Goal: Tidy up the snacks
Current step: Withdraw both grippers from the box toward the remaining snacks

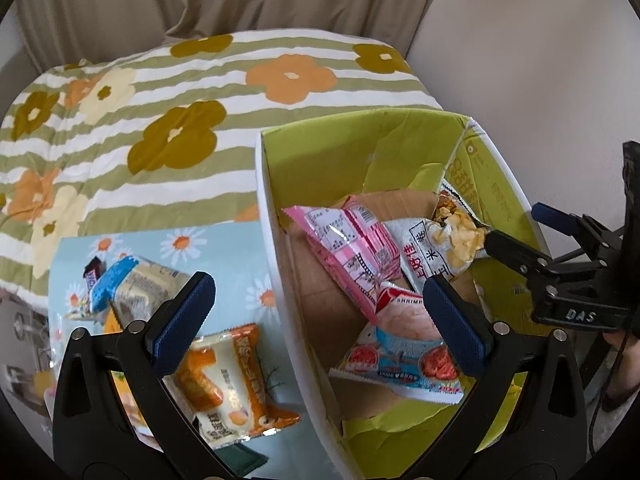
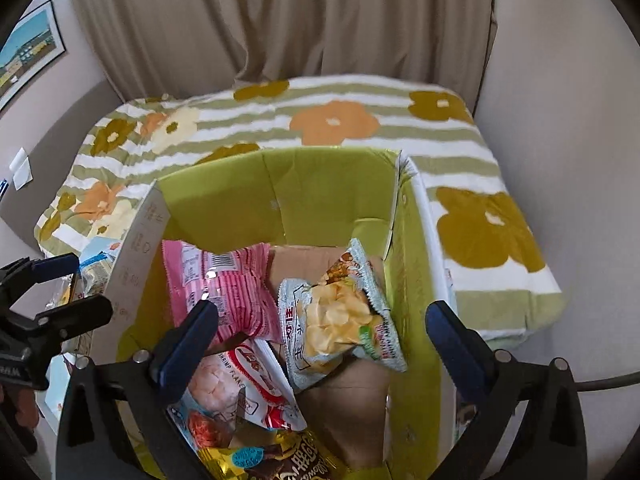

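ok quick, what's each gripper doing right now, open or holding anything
Left gripper: open, holding nothing.
Right gripper: open, holding nothing, over the chip packet in the box.

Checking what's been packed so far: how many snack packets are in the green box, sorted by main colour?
Pink packet: 1
White chip packet: 1
Red, white and blue shrimp packet: 1
Gold packet: 1
Total: 4 in view
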The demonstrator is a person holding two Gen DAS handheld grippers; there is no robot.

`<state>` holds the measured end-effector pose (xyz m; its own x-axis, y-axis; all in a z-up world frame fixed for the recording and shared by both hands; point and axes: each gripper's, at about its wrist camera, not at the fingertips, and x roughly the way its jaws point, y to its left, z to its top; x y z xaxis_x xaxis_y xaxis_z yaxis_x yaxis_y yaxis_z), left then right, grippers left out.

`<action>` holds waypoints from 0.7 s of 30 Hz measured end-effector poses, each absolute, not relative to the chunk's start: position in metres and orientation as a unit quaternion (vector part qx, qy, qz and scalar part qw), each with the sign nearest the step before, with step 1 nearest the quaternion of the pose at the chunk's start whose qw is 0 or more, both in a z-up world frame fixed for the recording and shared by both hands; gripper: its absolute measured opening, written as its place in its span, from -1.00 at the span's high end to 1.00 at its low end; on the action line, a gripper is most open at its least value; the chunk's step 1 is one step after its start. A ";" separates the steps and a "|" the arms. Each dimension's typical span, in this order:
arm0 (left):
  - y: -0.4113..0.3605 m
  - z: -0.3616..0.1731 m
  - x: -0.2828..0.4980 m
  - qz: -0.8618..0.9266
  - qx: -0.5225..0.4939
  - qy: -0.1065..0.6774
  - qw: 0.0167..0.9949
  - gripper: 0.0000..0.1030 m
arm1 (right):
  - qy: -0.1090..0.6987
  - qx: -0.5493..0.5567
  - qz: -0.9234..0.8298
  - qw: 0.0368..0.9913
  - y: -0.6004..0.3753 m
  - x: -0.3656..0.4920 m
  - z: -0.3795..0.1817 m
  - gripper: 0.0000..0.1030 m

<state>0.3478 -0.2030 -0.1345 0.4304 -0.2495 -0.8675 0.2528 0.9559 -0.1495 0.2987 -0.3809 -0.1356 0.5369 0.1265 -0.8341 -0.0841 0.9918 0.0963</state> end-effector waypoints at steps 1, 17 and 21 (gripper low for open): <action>-0.203 -0.134 0.346 -0.148 0.001 0.512 0.846 -1.00 | 0.476 0.023 0.060 0.877 -0.381 0.297 -0.134 -0.99; -0.203 -0.074 0.288 -0.133 0.009 0.458 0.879 -1.00 | 0.427 0.026 0.086 0.900 -0.380 0.245 -0.069 -0.99; -0.196 -0.058 0.265 -0.120 0.007 0.450 0.885 -1.00 | 0.415 0.024 0.110 0.903 -0.375 0.231 -0.058 -0.99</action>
